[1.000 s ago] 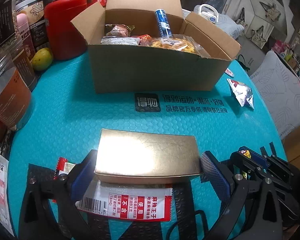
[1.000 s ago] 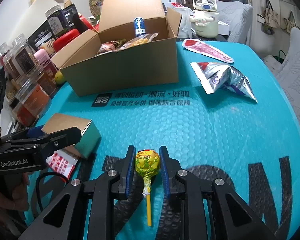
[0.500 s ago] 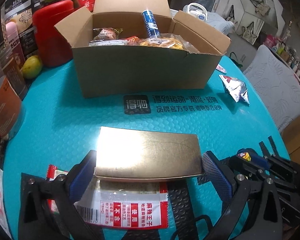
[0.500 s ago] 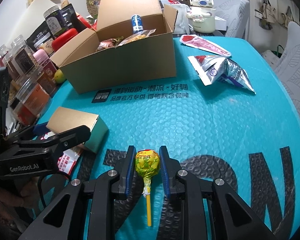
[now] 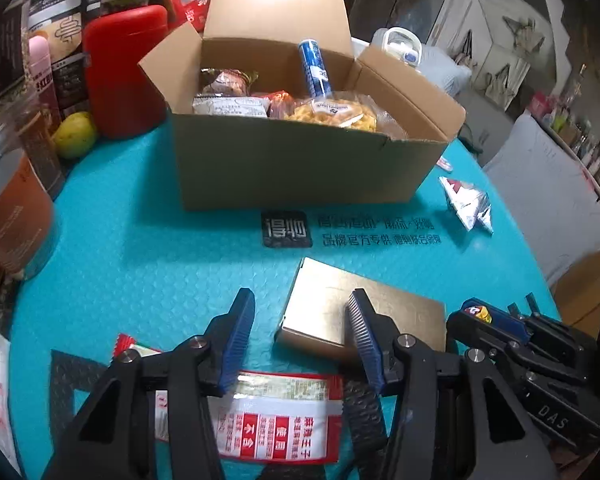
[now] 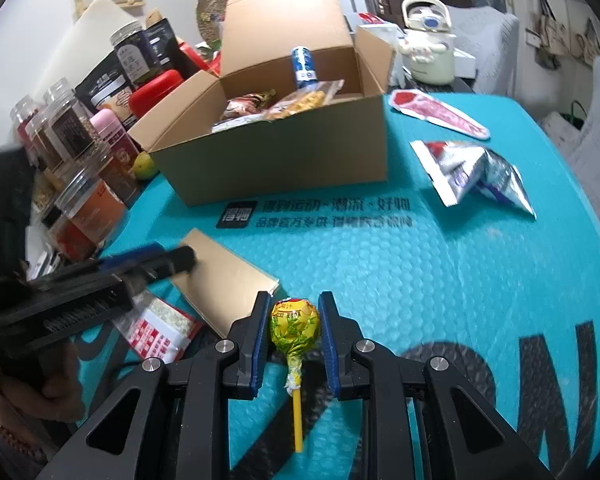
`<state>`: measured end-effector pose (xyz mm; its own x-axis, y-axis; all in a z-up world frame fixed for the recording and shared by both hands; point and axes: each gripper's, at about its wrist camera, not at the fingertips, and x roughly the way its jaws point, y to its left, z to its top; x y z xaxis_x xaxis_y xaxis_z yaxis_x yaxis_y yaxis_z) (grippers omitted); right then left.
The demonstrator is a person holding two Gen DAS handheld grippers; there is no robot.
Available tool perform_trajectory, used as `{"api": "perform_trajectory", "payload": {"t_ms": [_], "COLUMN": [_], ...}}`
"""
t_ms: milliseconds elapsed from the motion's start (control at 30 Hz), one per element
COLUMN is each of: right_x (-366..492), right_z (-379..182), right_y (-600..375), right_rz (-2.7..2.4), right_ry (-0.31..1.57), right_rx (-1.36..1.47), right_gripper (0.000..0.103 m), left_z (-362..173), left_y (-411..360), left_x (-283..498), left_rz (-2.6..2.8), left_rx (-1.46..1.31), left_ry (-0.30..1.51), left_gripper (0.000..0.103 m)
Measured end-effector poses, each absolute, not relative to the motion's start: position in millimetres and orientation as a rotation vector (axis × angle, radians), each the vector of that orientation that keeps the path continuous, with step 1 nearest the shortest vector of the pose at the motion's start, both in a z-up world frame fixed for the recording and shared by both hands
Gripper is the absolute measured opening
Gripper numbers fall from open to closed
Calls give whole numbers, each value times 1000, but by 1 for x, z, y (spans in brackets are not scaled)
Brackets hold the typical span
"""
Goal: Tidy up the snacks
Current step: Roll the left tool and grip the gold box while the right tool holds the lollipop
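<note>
An open cardboard box (image 5: 300,168) with several snacks inside stands at the back of the teal mat; it also shows in the right wrist view (image 6: 284,156). A flat gold box (image 5: 332,312) lies on the mat, free of my left gripper (image 5: 300,312), which is open and empty just left of it, its right finger over the box. A red-and-white sachet (image 5: 276,420) lies under the left gripper. My right gripper (image 6: 295,322) is shut on a yellow-wrapped lollipop (image 6: 295,326). The gold box (image 6: 224,276) lies to its left.
Jars (image 6: 88,216), a red canister (image 5: 124,68) and a lemon (image 5: 74,136) crowd the mat's left side. A silver snack bag (image 6: 480,176) and a red flat packet (image 6: 440,114) lie to the right of the cardboard box. A white kettle (image 6: 428,52) stands behind.
My left gripper has let go of the gold box, which now lies flat on the mat, and has shifted left and narrowed. My right gripper still holds the lollipop.
</note>
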<state>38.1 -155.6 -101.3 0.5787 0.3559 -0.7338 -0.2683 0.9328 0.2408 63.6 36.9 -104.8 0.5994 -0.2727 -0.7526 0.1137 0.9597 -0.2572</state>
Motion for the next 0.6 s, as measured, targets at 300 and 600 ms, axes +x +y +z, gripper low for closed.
{"api": "perform_trajectory", "payload": {"t_ms": [300, 600], "right_x": [36, 25], "right_z": [-101, -91], "right_y": [-162, -171], "right_rz": [364, 367], "right_ry": [894, 884], "right_rx": [125, 112], "right_gripper": [24, 24], "left_z": [-111, -71], "left_y": [32, 5], "left_x": [69, 61], "left_rz": [-277, -487], "left_rx": [-190, 145], "left_ry": [977, 891], "left_gripper": [87, 87]}}
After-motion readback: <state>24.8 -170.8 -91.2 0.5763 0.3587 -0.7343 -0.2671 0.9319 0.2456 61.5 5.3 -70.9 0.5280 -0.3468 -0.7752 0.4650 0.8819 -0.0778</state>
